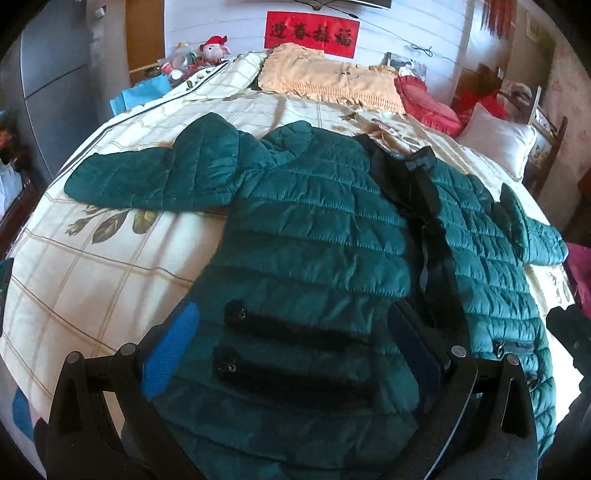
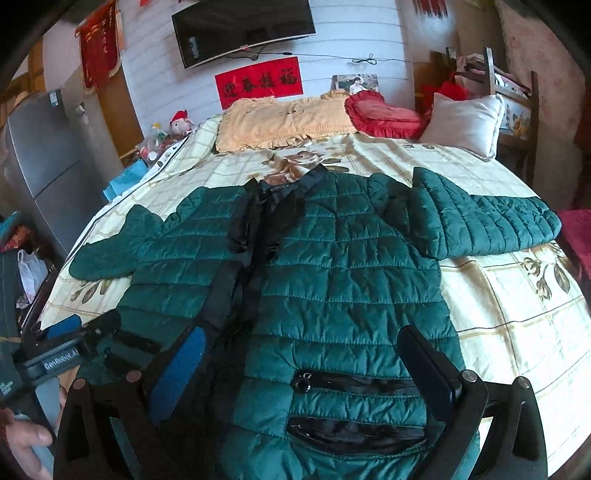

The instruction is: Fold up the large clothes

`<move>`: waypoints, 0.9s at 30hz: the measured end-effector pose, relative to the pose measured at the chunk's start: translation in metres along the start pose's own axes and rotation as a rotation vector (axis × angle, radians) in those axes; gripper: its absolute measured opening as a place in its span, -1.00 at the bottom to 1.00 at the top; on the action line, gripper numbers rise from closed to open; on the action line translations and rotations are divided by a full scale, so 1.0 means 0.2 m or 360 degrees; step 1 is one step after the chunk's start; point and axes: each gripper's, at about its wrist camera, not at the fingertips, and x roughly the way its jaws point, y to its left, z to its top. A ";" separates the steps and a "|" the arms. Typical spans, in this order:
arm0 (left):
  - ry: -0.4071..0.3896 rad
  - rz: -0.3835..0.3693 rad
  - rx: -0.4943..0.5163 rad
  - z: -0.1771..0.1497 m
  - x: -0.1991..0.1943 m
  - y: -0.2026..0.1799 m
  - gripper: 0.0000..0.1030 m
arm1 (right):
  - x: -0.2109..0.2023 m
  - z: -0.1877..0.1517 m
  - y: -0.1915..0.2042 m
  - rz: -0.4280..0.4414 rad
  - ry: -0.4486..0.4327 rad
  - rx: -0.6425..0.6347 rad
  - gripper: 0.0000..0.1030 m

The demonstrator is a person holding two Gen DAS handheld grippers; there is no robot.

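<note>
Now, at lower left of the right wrist view, the left tongs (image 2: 92, 332) are hovering spread over the green jacket (image 2: 332, 266), lying lengthwise up the bed (image 2: 517, 295), collar away, with the right tongs (image 2: 299, 365) gaping over its right-hand hem.

Jacket (image 1: 314, 229) hem runs off the bottom edge in both wrist views, so the lower edge can't be seen. Left gripper (image 1: 291, 354) fingers cover part of the jacket front; their bases are cut off by the frame bottom. Same w/ right gripper (image 2: 306, 373). In the right view the left gripper shows only partly at the left edge, w/ a hand (image 2: 22, 439) cropped by the corner. TV (image 2: 243, 29) top is cut off. Framed photo (image 2: 356, 84) too small to make out. Clutter by the plush toy (image 1: 214, 48) is blurry, items can't be told apart. Chair (image 2: 517, 110) is partly hidden behind the white pillow (image 2: 461, 122).
</note>
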 end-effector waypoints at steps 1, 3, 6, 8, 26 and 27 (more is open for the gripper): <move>-0.0004 0.0004 0.0008 0.00 0.00 0.00 0.99 | -0.02 -0.01 0.01 -0.0008 0.0001 -0.0001 1.00; -0.0013 0.0010 0.0011 -0.01 0.00 0.00 0.99 | -0.09 0.00 0.00 -0.0016 0.0010 -0.0001 1.00; -0.0014 0.0009 0.0006 -0.01 -0.01 0.00 0.99 | -0.19 -0.02 0.03 -0.0037 0.0025 0.0017 1.00; -0.0015 0.0012 -0.0001 -0.02 -0.01 0.01 0.99 | -0.22 -0.04 0.02 -0.0036 0.0025 0.0029 1.00; 0.0002 0.0008 0.0061 -0.09 -0.05 -0.02 0.99 | -0.42 -0.10 0.03 -0.0157 0.0086 0.0038 1.00; 0.0006 0.0006 0.0064 -0.10 -0.06 -0.03 0.99 | -0.43 -0.11 0.04 -0.0157 0.0086 0.0043 1.00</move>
